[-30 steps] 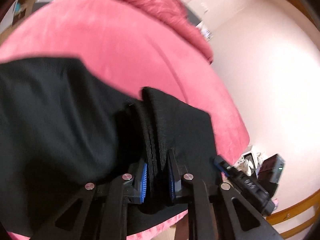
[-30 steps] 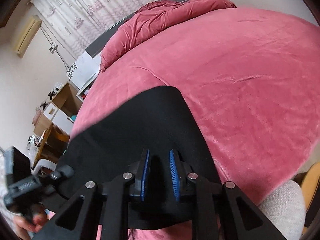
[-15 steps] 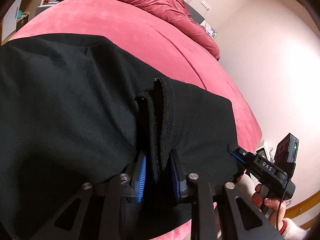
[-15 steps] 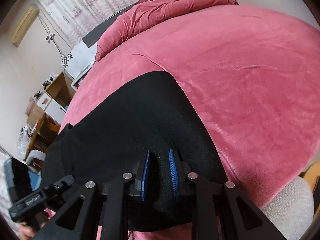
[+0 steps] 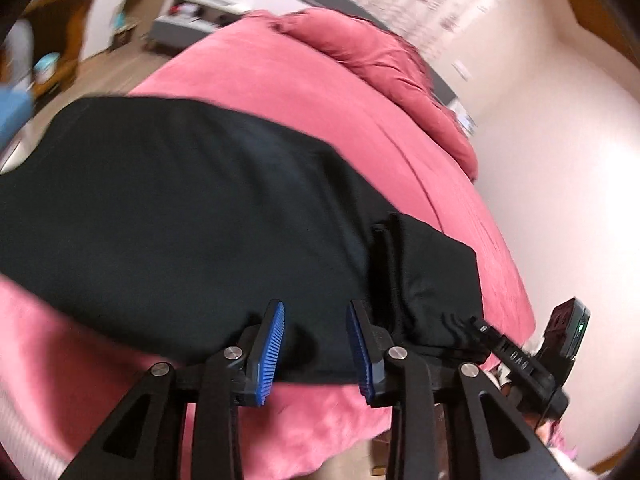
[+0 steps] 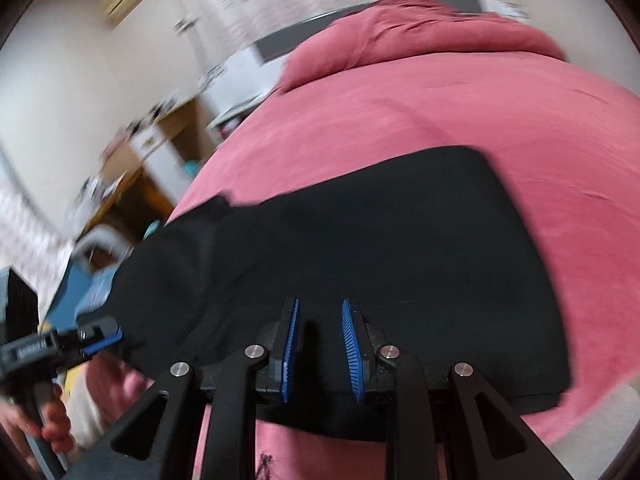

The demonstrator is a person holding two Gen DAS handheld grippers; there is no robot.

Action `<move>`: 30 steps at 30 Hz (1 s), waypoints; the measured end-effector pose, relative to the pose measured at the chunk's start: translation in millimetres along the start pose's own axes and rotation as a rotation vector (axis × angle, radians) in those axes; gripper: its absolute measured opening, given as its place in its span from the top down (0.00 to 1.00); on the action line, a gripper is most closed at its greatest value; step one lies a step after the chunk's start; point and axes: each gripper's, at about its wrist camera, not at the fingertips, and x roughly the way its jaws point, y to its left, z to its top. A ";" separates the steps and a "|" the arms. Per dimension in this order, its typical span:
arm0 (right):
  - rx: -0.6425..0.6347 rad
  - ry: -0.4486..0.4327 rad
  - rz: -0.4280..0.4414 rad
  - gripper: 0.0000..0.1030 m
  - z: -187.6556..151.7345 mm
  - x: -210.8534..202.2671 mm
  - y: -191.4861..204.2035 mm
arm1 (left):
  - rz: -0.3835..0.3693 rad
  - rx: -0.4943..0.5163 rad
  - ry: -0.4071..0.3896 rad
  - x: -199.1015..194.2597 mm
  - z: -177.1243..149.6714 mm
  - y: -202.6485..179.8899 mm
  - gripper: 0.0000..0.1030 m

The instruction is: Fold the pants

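The black pants [image 5: 192, 216] lie folded flat on the pink bed [image 5: 320, 92], near its front edge. My left gripper [image 5: 316, 344] is open and empty, just above the pants' near edge, left of a bunched fold [image 5: 392, 264]. In the right wrist view the pants [image 6: 380, 240] spread across the bed [image 6: 500, 112]. My right gripper [image 6: 320, 344] is open and empty over their near edge. The right gripper also shows at the lower right of the left wrist view [image 5: 516, 356], and the left gripper at the lower left of the right wrist view [image 6: 92, 340].
A rumpled pink duvet [image 6: 420, 28] lies at the head of the bed. Wooden furniture and shelves [image 6: 160, 148] stand left of the bed. A pale wall [image 5: 560, 160] is on the right. Both views are motion-blurred.
Both grippers have opened and let go of the pants. The pants now lie flat on the bed. Both grippers have pulled back toward the near edge.
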 end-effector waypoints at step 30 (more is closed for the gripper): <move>-0.024 0.077 0.103 0.78 -20.2 29.7 10.1 | 0.095 -0.713 -0.210 -54.0 19.3 174.8 0.43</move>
